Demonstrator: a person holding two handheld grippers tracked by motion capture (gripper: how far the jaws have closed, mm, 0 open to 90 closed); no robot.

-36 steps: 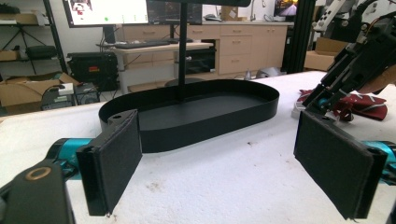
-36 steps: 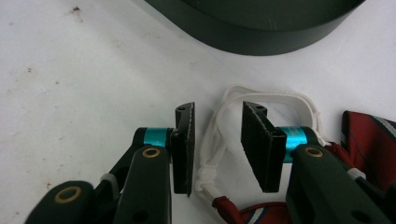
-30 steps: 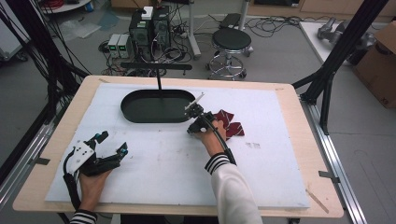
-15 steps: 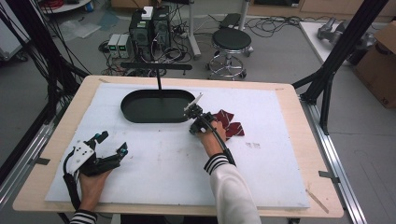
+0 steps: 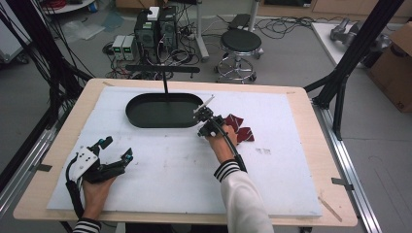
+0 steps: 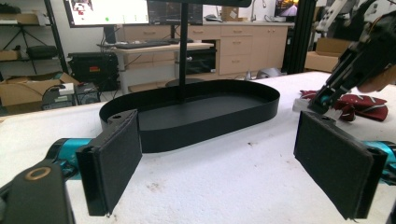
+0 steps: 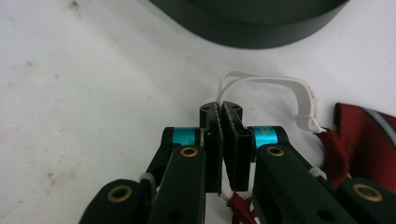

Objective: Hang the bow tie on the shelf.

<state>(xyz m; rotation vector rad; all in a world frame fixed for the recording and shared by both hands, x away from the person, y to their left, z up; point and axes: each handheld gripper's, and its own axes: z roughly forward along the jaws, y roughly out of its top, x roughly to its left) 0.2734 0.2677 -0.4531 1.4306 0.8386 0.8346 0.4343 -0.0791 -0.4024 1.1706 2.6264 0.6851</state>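
From above, a white mat (image 5: 170, 170) covers the table, and a black oval tray (image 5: 163, 110) sits at the far side. The left gripper (image 5: 115, 150) rests at the near left with its jaws wide apart. The right gripper (image 5: 205, 121) is by the tray's right end, next to a red cloth (image 5: 241, 130). In the left gripper view, its two pads (image 6: 116, 163) stand far apart, facing the tray (image 6: 196, 116). In the right gripper view, the jaws are pinched tight on a white strap (image 7: 280, 86) tied to the red cloth (image 7: 362, 140).

We've got open white mat (image 5: 175, 174) between the hands; the black tray (image 5: 163, 110) blocks the far side.
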